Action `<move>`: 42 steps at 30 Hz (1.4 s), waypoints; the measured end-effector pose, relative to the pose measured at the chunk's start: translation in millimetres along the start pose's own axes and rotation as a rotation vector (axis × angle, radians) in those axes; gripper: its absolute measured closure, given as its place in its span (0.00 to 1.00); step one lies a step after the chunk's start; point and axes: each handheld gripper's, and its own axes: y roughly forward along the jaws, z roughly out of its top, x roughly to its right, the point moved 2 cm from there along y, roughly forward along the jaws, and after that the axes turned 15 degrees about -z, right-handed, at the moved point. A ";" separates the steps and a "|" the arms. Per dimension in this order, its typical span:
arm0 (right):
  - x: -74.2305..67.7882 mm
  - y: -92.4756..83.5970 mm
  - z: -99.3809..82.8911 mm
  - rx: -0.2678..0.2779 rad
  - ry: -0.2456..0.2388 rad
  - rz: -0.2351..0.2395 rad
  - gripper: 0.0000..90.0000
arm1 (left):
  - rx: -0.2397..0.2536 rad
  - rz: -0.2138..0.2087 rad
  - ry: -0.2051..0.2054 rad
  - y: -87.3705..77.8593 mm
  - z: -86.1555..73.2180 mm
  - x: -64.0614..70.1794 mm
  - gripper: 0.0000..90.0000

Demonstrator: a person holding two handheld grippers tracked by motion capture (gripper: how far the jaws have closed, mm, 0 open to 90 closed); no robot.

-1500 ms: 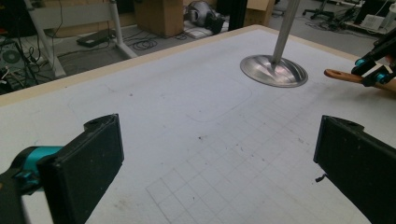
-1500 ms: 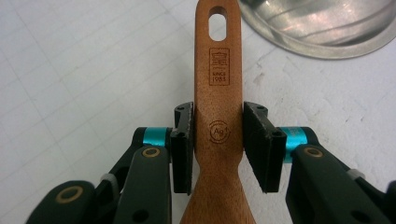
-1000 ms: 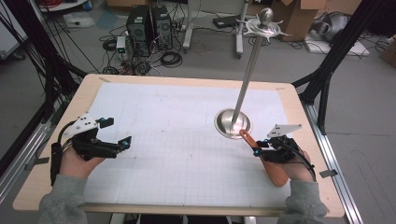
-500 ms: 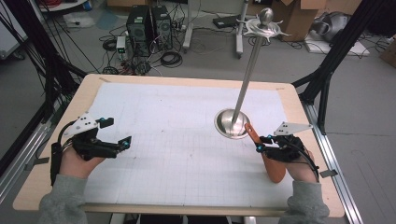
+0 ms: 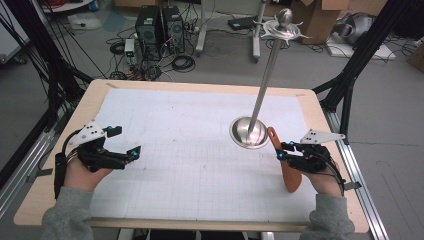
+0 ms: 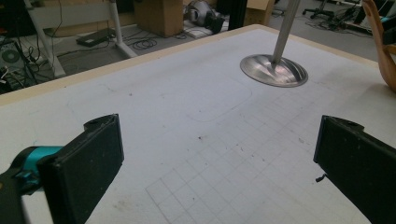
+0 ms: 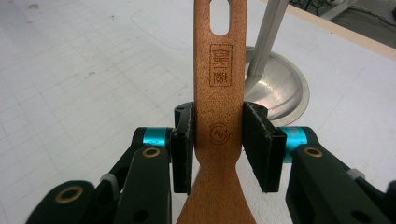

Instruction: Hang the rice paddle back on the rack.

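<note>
Spatula [image 5: 286, 162], flat and of brown wood, sits at the lower right of the high view, pinched at its neck by the right gripper [image 5: 280, 151]. Its long axis runs from the broad blade at lower right up-left to the handle end beside the steel stand [image 5: 249, 133], a round dished base with a slim pole rising toward the top of the frame. The right gripper view adds a slotted hanging hole and burnt-in stamps on the handle [image 7: 219, 70], black pads pressed on both edges. At lower left, the left gripper [image 5: 126, 144] has its jaws spread wide over the gridded mat [image 5: 190, 150].
</note>
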 end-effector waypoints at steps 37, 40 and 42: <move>5.7 -24.8 9.4 0.202 0.056 -0.023 0.72 | 0.002 -0.003 0.002 -0.1 0.6 0.7 0.02; 6.5 -28.4 10.2 0.223 0.068 -0.024 0.72 | 0.003 -0.002 0.002 -0.3 0.7 0.8 0.02; 7.5 -29.8 10.4 0.232 0.070 -0.030 0.72 | 0.004 -0.002 0.001 -0.3 0.8 1.0 0.02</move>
